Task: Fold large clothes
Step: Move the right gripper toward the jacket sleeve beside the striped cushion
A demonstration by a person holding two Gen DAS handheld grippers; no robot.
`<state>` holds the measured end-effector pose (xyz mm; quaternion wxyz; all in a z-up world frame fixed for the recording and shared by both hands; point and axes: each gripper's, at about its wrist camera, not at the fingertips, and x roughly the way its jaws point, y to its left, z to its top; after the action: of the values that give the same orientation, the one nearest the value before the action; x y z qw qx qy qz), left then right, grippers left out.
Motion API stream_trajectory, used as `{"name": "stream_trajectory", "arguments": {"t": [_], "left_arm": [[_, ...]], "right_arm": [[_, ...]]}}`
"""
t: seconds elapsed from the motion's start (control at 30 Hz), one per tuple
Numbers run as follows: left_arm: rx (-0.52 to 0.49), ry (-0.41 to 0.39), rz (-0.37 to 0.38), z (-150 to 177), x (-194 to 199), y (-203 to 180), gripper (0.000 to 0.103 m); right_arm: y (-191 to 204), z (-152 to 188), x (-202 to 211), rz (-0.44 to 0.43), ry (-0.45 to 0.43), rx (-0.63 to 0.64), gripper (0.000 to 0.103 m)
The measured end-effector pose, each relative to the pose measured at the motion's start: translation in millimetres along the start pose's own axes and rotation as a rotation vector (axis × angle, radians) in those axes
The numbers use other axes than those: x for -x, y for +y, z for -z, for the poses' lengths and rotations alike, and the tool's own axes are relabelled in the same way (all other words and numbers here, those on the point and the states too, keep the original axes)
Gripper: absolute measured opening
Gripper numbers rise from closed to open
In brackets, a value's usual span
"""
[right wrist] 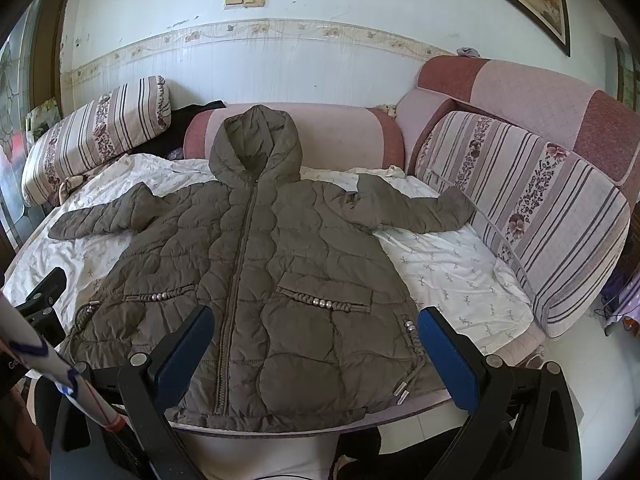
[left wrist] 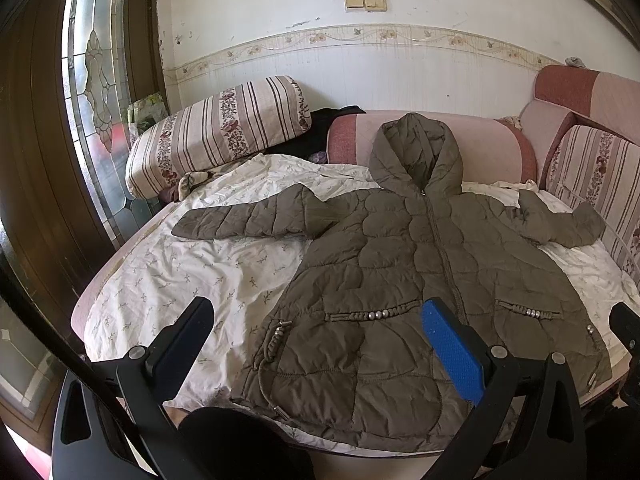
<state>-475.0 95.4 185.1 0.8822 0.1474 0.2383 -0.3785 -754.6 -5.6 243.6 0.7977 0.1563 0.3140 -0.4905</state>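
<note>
Starting fold: both tongs, left (left wrist: 316, 322) and right (right wrist: 316, 330), spread and empty above the jacket (right wrist: 256, 264) hem; pinch sleeve cuffs first.

The scene is seen from two wrist cameras, each set behind its own spread fingers and aimed forward and slightly down over the near edge of the bed (left wrist: 132, 280). The left view is placed toward the left, so the door (left wrist: 92, 92) is taken in; the right view is placed further right, so the sofa back (right wrist: 532, 96) is included. The coat (left wrist: 400, 272), sheet and wall are shared by both, from a near standpoint.
</note>
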Motion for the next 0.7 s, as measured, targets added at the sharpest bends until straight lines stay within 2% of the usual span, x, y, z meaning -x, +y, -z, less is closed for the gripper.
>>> {"name": "stream_trajectory", "arguments": {"t": [0.43,0.57,0.7], "left_arm": [[-0.025,0.022,-0.017,-3,-6,3,0.103],[-0.018,0.013,-0.014,-27,-22,2,0.103],[0.005,0.016,-0.023,-61,-50,-3,0.103]], "right_arm": [[0,-4,-15,-0.028,0.012,0.014,0.103],[-30,-23,-36,-0.026,0.02,-0.045,0.103],[-72,-44,-59,0.022,0.043,-0.142,0.103]]}}
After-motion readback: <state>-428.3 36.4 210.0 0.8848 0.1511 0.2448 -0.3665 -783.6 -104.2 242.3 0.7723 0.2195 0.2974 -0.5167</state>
